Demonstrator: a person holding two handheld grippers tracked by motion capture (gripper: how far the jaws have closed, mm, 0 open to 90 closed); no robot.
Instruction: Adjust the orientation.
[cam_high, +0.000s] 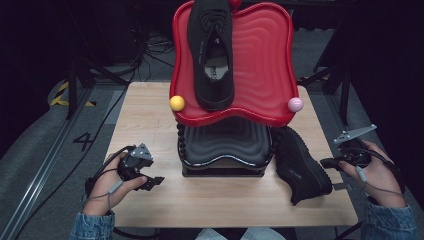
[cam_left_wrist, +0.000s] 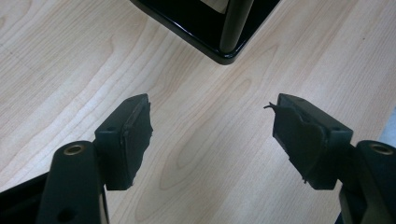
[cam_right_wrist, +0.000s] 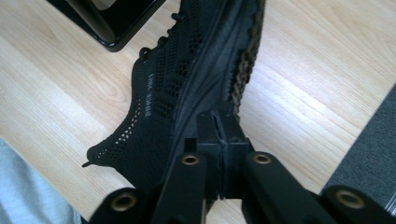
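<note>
Black shoe (cam_high: 301, 167) lies on the wooden table (cam_high: 150, 125), tipped on its side, just right of the black lower tray (cam_high: 225, 145) of the two-tier rack. In the high view its toe end points toward the person and its heel end sits close to the rack's corner. Right gripper view: upper is open black mesh with small pale lettering along the side (cam_right_wrist: 147, 93); the lace eyelets run toward the rack's black base frame, and the knobbly sole edge faces the bare table.

Right tool (cam_high: 334, 162): jaws pressed together, nothing between them; they sit just over the shoe's sole edge, whether touching I cannot tell.

Left tool (cam_left_wrist: 212, 135): jaws wide apart over bare wood, holding nothing, near the rack's base corner (cam_left_wrist: 224, 53).

Second black shoe (cam_high: 212, 55) rests sole down on the red upper tray (cam_high: 265, 65). Yellow ball (cam_high: 177, 103) and pink ball (cam_high: 295, 104) sit at that tray's front corners.
</note>
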